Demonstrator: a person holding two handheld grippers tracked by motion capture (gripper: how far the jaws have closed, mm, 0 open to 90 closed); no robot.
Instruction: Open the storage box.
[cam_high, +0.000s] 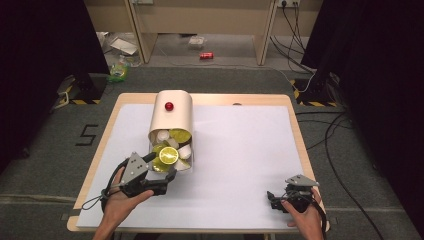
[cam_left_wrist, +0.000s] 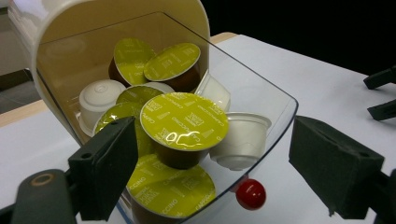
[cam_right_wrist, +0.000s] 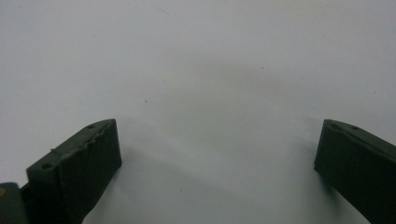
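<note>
A cream container (cam_high: 172, 116) lies on its side on the white table (cam_high: 240, 150), its mouth facing me. A clear panel (cam_left_wrist: 261, 93) slopes across that mouth. Inside sit several coffee capsules with yellow-green lids (cam_left_wrist: 184, 122) and white ones (cam_left_wrist: 240, 140). My left gripper (cam_high: 162, 166) is open at the mouth, and in the left gripper view its jaws stand wide on either side of the front capsule (cam_high: 168, 156) without touching it. A red ball (cam_left_wrist: 251, 193) shows by the panel's lower edge. My right gripper (cam_high: 270, 199) rests open near the front right, nothing between its jaws.
A red knob (cam_high: 169, 106) sits on the container's upper side. The wooden table edge (cam_high: 296, 125) frames the white sheet. On the floor beyond lie a red can (cam_high: 206, 55), cables (cam_high: 330, 135) and clutter at the back left.
</note>
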